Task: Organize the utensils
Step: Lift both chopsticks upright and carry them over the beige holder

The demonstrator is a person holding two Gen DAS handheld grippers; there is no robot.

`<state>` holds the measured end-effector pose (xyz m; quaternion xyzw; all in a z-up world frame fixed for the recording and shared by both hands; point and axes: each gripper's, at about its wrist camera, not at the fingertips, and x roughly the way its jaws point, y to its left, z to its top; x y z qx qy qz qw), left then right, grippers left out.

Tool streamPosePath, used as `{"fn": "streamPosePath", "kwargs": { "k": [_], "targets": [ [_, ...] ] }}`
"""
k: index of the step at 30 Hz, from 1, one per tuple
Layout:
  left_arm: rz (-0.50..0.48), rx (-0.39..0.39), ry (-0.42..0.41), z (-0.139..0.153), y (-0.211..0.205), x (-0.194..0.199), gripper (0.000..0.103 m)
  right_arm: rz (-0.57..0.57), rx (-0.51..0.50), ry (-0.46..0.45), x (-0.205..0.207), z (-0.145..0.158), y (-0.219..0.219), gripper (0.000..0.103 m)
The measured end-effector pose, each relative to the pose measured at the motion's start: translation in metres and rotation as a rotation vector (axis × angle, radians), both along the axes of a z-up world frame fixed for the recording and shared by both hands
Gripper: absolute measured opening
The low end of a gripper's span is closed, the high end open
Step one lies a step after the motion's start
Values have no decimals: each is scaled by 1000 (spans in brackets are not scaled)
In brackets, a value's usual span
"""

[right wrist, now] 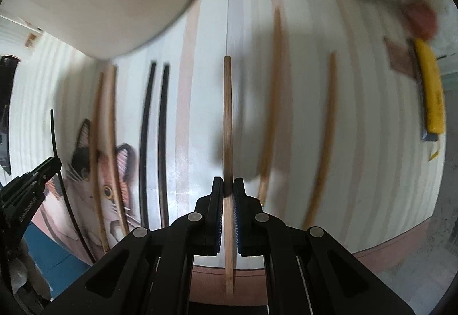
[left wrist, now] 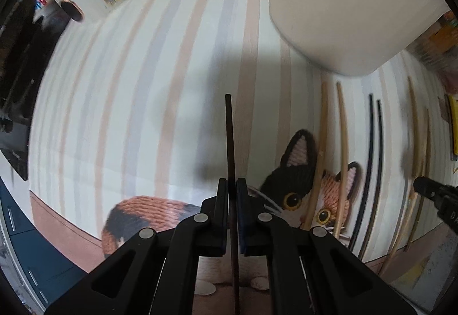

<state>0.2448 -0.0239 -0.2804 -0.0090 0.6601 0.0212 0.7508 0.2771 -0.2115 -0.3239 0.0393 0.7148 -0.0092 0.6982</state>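
Dark chopstick pinched flat between the pads of the left gripper, sticking out past the fingertips and running back under them; pale wooden chopstick clamped the same way in the right gripper. Both held clear above the striped mat, by the look of the shadows beneath. Best kept parallel to the sticks already lying there: two black ones left of the right fingers, two more wooden ones to their right, a further wooden pair right of the left fingers, across the cat picture. Probably wise to lower each beside its own colour, level, and loosen only once touching the mat, to avoid rolling. White container ahead of the fingers cut off by the frame edge, purpose unclear. Rear ends of both held sticks hidden under the gripper bodies. Yellow object far right too blurred to name. Right view smeared throughout.
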Motion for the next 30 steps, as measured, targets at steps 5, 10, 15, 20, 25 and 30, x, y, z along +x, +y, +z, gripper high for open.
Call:
{"fn": "streamPosePath", "kwargs": {
  "k": [5,10,15,20,25,30],
  "targets": [
    [9,-10,-103,39,3,-5,3,2,20,-100,4,33,3,7],
    [34,-12,-176,68,7,-9,3,2,54,-175,6,58,9,7],
    [57,-2,-233,86,11,-15,3,9,76,-245,-10,84,0,7],
    [59,10,-296,109,12,-14,3,10,89,-316,-11,109,-2,7],
    [36,22,-377,140,9,-14,3,14,112,-372,-7,134,-1,7],
    [33,20,-461,173,8,-12,3,22,142,-422,-2,162,2,7]
  ]
}}
